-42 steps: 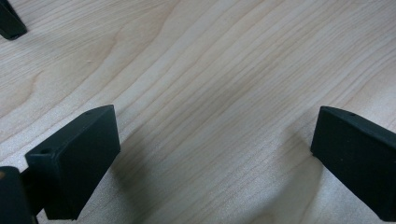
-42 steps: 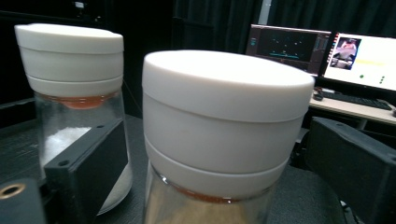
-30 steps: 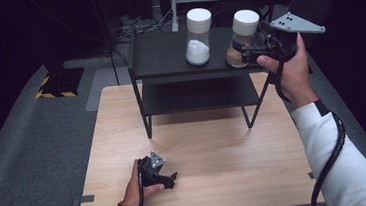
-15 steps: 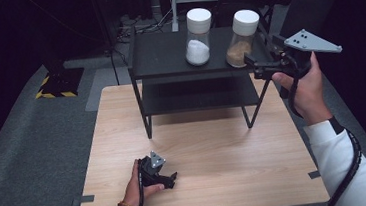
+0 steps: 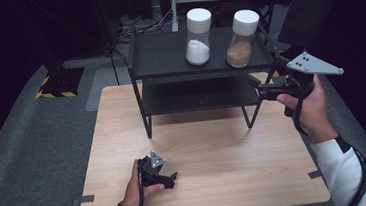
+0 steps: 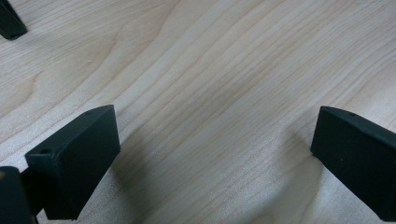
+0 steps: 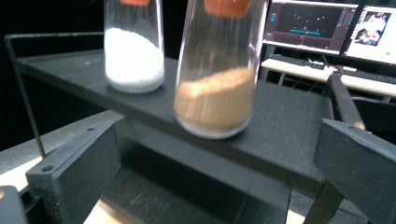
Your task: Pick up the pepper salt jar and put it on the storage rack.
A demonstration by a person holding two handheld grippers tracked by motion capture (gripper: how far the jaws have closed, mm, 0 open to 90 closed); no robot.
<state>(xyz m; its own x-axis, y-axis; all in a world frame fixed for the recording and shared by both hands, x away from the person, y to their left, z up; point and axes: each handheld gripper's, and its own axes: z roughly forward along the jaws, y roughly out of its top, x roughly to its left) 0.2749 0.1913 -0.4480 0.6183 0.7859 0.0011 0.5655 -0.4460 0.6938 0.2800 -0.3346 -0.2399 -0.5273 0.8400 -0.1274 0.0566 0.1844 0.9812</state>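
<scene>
Two clear jars with white lids stand on the top of a black shelf rack point(image 5: 167, 59): one holds white powder point(image 5: 197, 30) point(image 7: 134, 51), the other brown powder point(image 5: 240, 38) point(image 7: 215, 88). My right gripper point(image 5: 265, 81) point(image 7: 219, 177) is open, held in the air just right of and below the brown jar, apart from it. The left gripper point(image 5: 170, 180) point(image 6: 210, 158) rests low on the wooden table point(image 5: 215, 155) near its front edge, jaws wide apart over bare wood, nothing between them.
The rack stands at the table's far side with a lower shelf point(image 5: 195, 96) under the top. Monitors point(image 7: 322, 25) glow behind the rack in the right gripper view. Grey carpet point(image 5: 34, 146) surrounds the table. A cable trails from the right gripper along the sleeve.
My right gripper has let go of the brown jar and drawn back to the right and downward, away from the shelf top. The left gripper has stayed put.
</scene>
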